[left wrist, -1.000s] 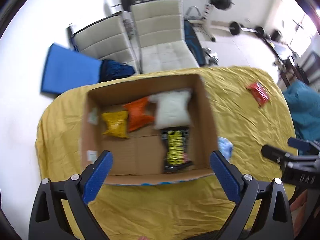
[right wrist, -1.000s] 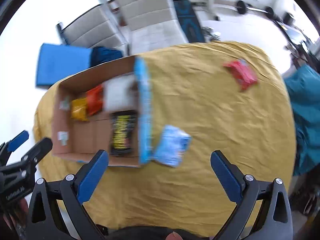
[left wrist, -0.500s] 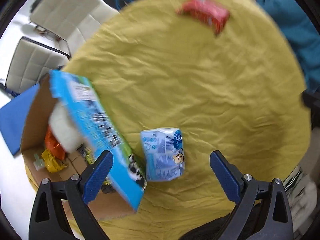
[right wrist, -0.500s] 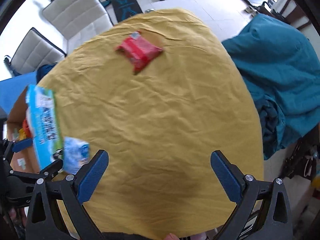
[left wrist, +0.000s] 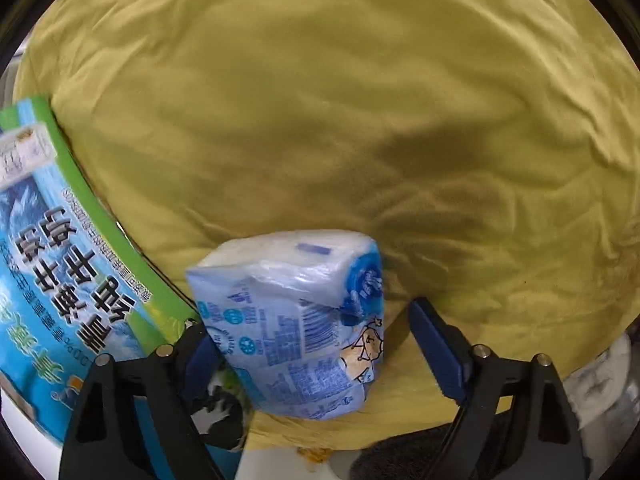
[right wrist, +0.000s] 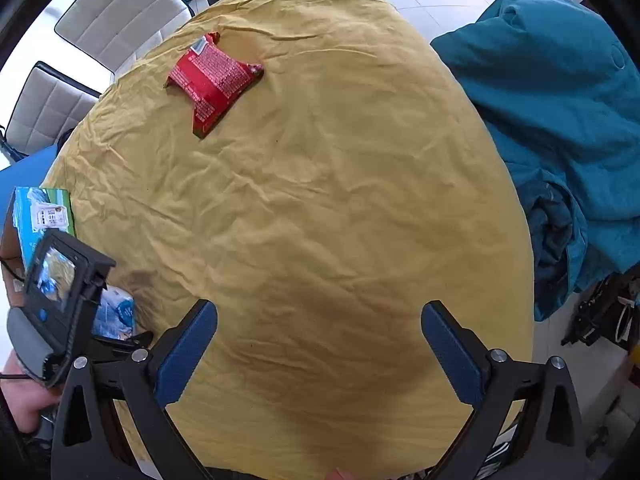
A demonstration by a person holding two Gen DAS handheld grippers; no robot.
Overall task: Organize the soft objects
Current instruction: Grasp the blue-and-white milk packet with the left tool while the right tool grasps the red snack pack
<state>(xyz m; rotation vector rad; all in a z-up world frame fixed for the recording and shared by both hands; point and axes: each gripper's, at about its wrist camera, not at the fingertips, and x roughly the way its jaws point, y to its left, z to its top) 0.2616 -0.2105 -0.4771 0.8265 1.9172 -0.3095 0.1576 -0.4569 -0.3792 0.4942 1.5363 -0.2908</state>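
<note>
A light blue tissue pack [left wrist: 296, 320] lies on the yellow cloth next to the printed blue-green side of the cardboard box [left wrist: 60, 280]. My left gripper [left wrist: 316, 348] is open, its jaws on either side of the pack, the left pad near or against it and the right pad apart from it. The pack [right wrist: 116, 314] also shows at the left edge of the right wrist view behind the left gripper's body. My right gripper [right wrist: 320, 344] is open and empty above bare cloth. A red snack packet [right wrist: 212, 80] lies at the far side of the table.
The round table carries a wrinkled yellow cloth [right wrist: 320, 200]. A teal blanket [right wrist: 560, 100] is heaped off the table's right side. White chairs [right wrist: 120, 20] stand beyond the far edge. The box's corner [right wrist: 40, 216] stands at the left.
My left gripper has swung away from the box and dropped down around the tissue pack. My right gripper has turned right, toward the red packet.
</note>
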